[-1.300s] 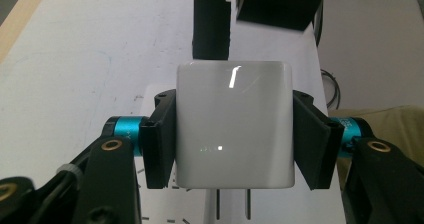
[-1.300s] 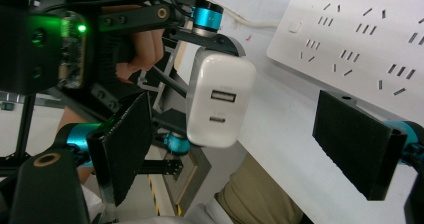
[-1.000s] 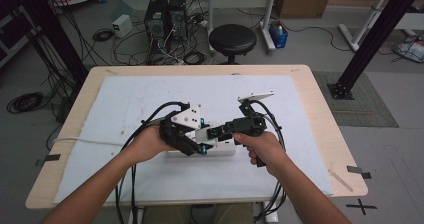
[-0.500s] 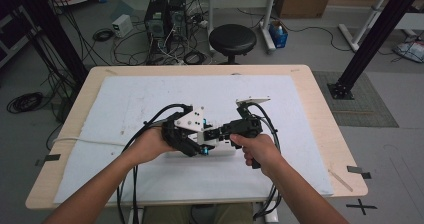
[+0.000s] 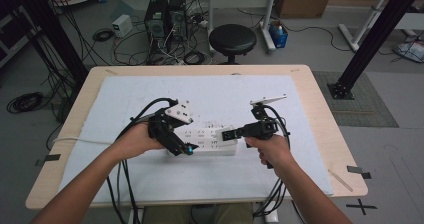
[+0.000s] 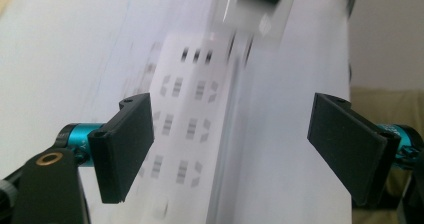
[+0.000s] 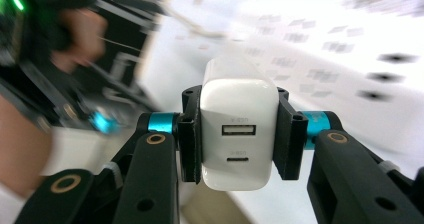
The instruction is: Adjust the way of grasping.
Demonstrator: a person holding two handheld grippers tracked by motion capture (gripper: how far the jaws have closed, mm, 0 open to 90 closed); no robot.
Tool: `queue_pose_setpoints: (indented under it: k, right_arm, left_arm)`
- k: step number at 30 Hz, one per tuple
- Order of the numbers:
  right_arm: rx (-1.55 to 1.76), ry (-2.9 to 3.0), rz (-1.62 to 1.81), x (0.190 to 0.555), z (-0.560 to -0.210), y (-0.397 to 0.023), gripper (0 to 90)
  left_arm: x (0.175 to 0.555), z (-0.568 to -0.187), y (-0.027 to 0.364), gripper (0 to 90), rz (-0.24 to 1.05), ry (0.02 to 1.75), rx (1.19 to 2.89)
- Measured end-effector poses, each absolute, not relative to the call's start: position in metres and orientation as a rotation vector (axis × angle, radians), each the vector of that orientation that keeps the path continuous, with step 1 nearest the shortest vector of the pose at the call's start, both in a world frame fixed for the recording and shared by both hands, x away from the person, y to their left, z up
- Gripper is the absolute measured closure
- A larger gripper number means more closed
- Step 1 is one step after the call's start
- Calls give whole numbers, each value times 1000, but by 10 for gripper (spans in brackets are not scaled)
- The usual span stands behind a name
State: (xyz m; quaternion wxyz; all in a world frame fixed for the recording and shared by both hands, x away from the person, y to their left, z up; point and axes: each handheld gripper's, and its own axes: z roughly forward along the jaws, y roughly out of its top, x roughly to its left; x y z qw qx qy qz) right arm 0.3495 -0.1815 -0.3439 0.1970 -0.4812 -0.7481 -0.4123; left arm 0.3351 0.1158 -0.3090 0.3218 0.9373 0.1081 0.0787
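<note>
Your right gripper (image 7: 239,134) has its jaws clamped on the two flat sides of a white charger (image 7: 239,129), port face toward the camera, one USB slot above a smaller one. That is a sound hold: the body looks like hard, glossy plastic, light and stiff, so it will not deform, but smooth sides can slip or twist if you push off-axis. Keep the pads square on the flats, not on the rounded corners. The prongs are hidden on the far side, so you cannot check their alignment from here.

In the high view the charger (image 5: 229,134) hangs just over the right end of the power strip (image 5: 210,140), which lies on the white mat (image 5: 280,174) in the middle of the table (image 5: 320,99). Whether it touches the strip I cannot tell.

Your left gripper (image 6: 230,149) has its jaws spread wide, holding nothing, with the strip (image 6: 185,119) running between and below them. The strip looks rigid and fairly light, so it would likely slide under a push; pressing or pinching its long sides should steady it.

Beyond the table a black stool (image 5: 232,38) stands among cables on the floor.
</note>
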Motion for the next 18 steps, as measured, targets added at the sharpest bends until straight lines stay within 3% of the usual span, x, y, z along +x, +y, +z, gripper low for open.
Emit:
queue_pose_setpoints:
  k: [5, 10, 18]
  right_arm:
    - [-1390, -2327, -1134, 349, -334, -203, 622]
    - [-1383, -2520, -1083, 350, -324, -217, 621]
    - [-1343, -2799, -873, 346, -310, -227, 621]
  left_arm:
    - [341, -311, 145, 186, 220, 423, 2524]
    - [349, -314, 174, 186, 138, 582, 2563]
    - [351, -313, 208, 187, 148, 642, 2626]
